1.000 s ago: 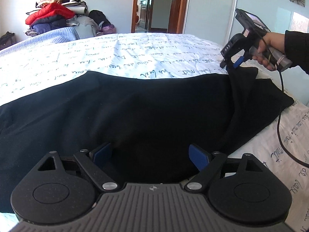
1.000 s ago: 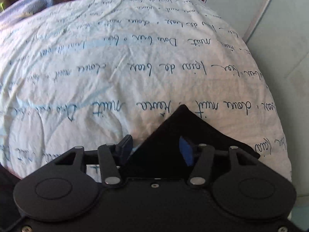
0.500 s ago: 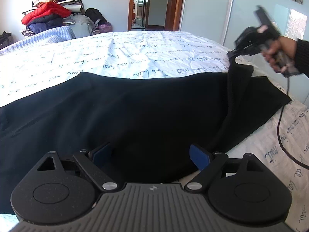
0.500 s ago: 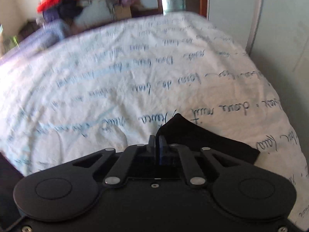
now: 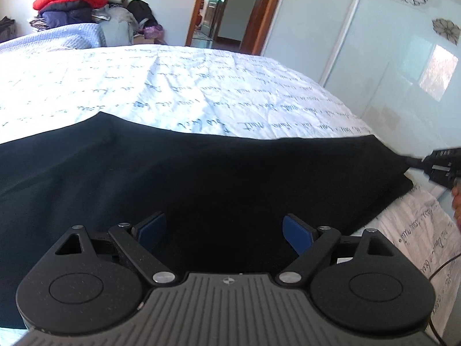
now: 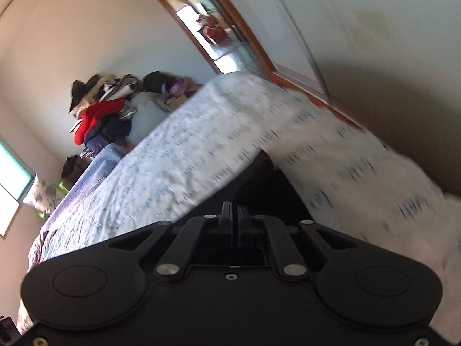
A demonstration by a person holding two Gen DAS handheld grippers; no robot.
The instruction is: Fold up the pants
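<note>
One pair of black fabric pants (image 5: 201, 178) on bed, two tools.
Left tool (image 5: 224, 230) spread over pants' near edge; right tool (image 6: 234, 216) pinching pants' far-right corner.

Pants (image 5: 201, 178) lie across the bed (image 5: 201, 92); clothes pile (image 5: 69, 3) behind it

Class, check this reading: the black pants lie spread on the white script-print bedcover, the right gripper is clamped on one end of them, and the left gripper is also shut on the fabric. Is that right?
Not quite. The left gripper is open: the left wrist view shows its blue pads wide apart above the black pants. The rest holds: the pants lie on the bedcover, and the right gripper is clamped on one end.
</note>
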